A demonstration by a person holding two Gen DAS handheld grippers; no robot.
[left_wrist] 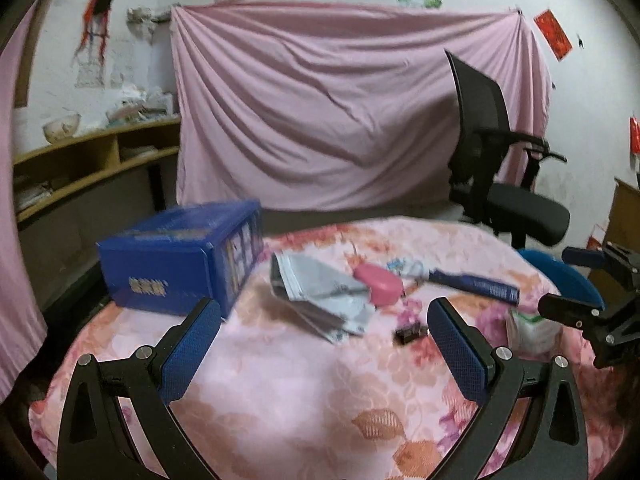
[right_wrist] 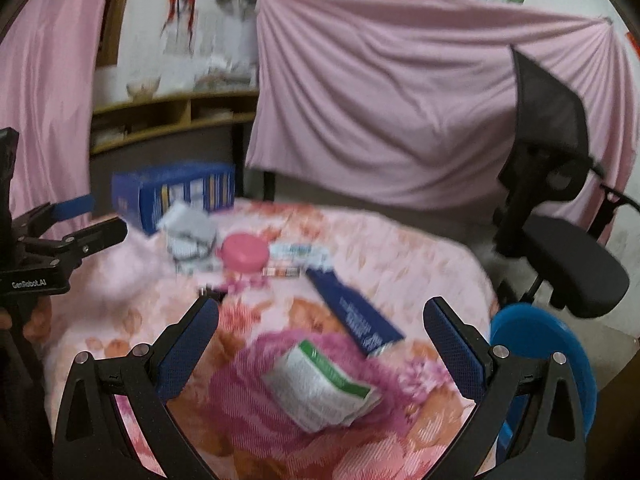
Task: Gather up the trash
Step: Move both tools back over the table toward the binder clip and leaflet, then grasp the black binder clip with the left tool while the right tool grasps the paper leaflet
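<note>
Trash lies scattered on a table under a pink floral cloth (left_wrist: 280, 380). A silver foil bag (left_wrist: 320, 300) lies ahead of my open left gripper (left_wrist: 324, 312); the same bag (right_wrist: 188, 236) shows far left in the right wrist view. A white-and-green crumpled packet (right_wrist: 320, 388) lies just ahead of my open right gripper (right_wrist: 320, 316), a little below the fingertips, and appears at the table's right edge as a packet (left_wrist: 528, 332). A dark blue tube (right_wrist: 356, 312) lies beyond it, also seen as the tube (left_wrist: 476, 286). Nothing sits between either pair of fingers.
A blue cardboard box (left_wrist: 180, 256) stands at the table's far left. A pink lidded case (left_wrist: 380, 282), a small black clip (left_wrist: 410, 332) and a blister strip (right_wrist: 288, 260) lie mid-table. A blue bin (right_wrist: 548, 364) stands off the right edge, beside a black office chair (right_wrist: 560, 220).
</note>
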